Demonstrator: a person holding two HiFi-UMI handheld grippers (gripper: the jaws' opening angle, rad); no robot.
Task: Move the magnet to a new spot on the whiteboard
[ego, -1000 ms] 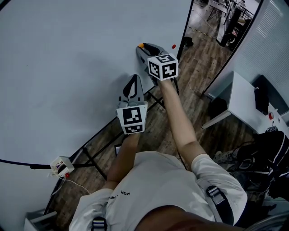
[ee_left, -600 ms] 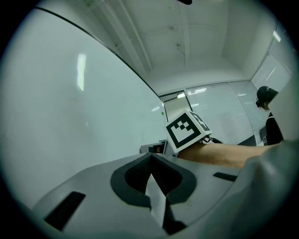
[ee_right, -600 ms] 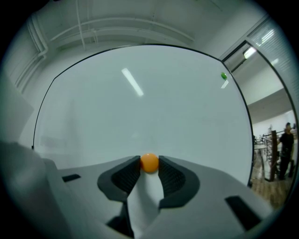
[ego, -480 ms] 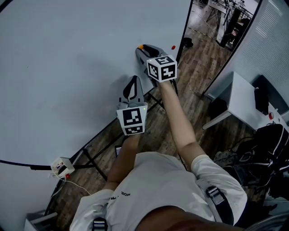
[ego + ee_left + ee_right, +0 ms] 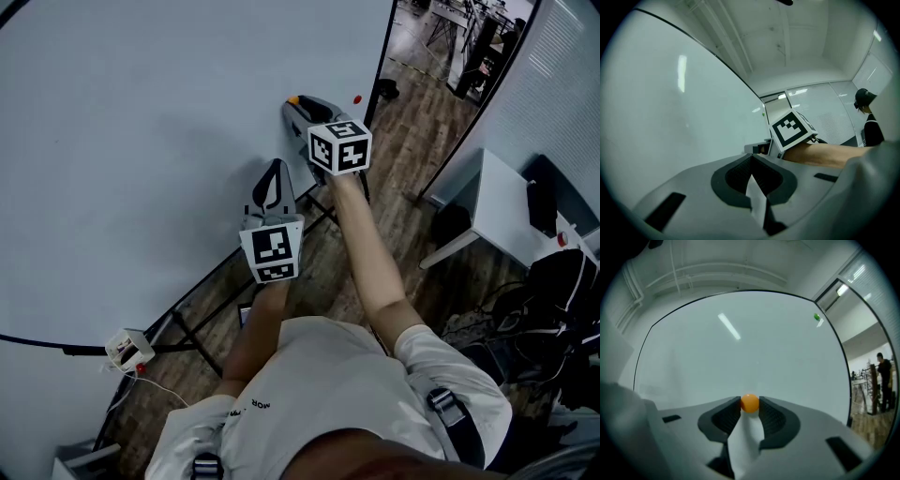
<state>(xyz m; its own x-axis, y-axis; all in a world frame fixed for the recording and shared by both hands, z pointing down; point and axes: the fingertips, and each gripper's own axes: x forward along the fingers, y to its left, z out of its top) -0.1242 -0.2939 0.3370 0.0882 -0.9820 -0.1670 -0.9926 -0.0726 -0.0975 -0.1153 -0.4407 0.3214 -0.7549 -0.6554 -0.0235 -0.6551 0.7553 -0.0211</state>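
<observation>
The whiteboard (image 5: 141,141) fills the left of the head view. A small orange magnet (image 5: 293,97) lies against its right part. My right gripper (image 5: 292,101) is shut on that magnet, and in the right gripper view the orange magnet (image 5: 749,403) sits pinched between the tips of my right gripper (image 5: 749,405), right at the board. My left gripper (image 5: 273,167) hangs lower and nearer, close to the board's bottom edge. In the left gripper view, my left gripper (image 5: 751,159) has its jaws together with nothing in them.
A red magnet (image 5: 356,98) sticks near the board's right edge, and a green magnet (image 5: 816,317) sits high on the right. The board's stand legs (image 5: 323,211) are below it. A white power box (image 5: 128,346), a white desk (image 5: 506,202) and a dark bag (image 5: 562,305) stand on the wooden floor.
</observation>
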